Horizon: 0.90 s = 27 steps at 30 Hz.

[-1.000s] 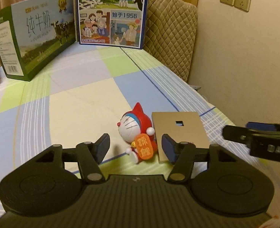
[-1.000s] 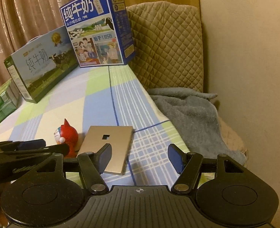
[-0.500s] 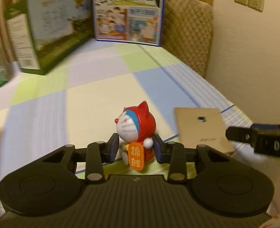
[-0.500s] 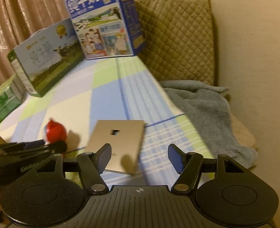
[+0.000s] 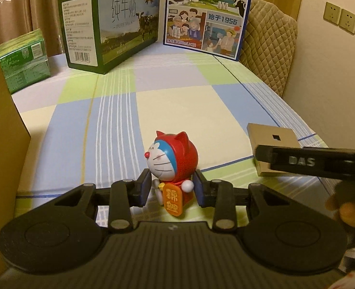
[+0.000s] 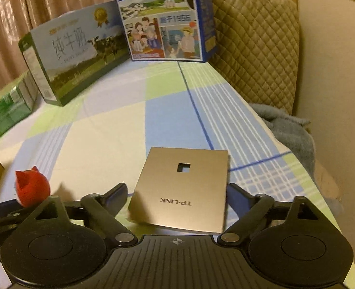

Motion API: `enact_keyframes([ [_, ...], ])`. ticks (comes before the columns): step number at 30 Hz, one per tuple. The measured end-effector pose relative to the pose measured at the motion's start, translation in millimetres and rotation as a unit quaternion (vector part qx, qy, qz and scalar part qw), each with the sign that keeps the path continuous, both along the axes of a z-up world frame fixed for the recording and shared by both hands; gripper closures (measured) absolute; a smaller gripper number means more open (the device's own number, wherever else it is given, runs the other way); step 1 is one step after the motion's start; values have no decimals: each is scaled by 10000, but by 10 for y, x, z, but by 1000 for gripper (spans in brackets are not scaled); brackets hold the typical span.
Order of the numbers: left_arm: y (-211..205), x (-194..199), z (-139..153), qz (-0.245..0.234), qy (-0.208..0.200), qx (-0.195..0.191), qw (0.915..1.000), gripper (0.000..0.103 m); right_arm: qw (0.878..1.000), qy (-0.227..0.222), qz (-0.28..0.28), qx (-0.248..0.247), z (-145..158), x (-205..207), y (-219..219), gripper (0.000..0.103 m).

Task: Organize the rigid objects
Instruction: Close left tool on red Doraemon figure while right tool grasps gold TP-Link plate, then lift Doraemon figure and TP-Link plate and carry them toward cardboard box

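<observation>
While left gripper (image 5: 172, 191) clamps toy (image 5: 171, 166) upright on bedsheet (image 5: 177, 101), right gripper (image 6: 176, 196), jaws just widened, straddles flat box (image 6: 182, 187), pads not pressing.

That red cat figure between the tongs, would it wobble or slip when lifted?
The red cat figure looks like hard, glossy plastic, so probably stiff and light. Its big round head over a small body suggests it tips easily. The left tongs press its narrow lower body, so it might pivot.

Checked bedsheet (image 5: 177, 110), quilted headboard (image 5: 269, 41), beige curtains (image 5: 14, 12), cream wall (image 5: 331, 84).
</observation>
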State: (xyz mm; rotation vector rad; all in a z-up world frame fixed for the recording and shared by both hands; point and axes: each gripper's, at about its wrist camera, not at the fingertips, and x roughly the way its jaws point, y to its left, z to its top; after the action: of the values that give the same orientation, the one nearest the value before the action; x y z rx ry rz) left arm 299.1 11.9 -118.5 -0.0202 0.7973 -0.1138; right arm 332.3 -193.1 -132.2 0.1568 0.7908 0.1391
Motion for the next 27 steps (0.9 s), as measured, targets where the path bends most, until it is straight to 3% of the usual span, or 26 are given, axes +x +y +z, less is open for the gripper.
enact_keyframes([
  [8, 3, -20, -5, -56, -35, 24, 10000, 71, 9967, -152, 246, -755, -124, 81, 220, 11],
  [17, -8, -168, 18, -197, 33, 68, 9998, 71, 9967, -98, 447, -666, -91, -8, 222, 17],
  [22, 42, -420, 73, -222, 102, 61, 9997, 71, 9952, -52, 840, -503, 51, -266, 250, 17],
  [27, 87, -736, 119, -240, 182, 85, 9995, 71, 9890, -73, 1328, -648, 168, -671, 328, 17],
])
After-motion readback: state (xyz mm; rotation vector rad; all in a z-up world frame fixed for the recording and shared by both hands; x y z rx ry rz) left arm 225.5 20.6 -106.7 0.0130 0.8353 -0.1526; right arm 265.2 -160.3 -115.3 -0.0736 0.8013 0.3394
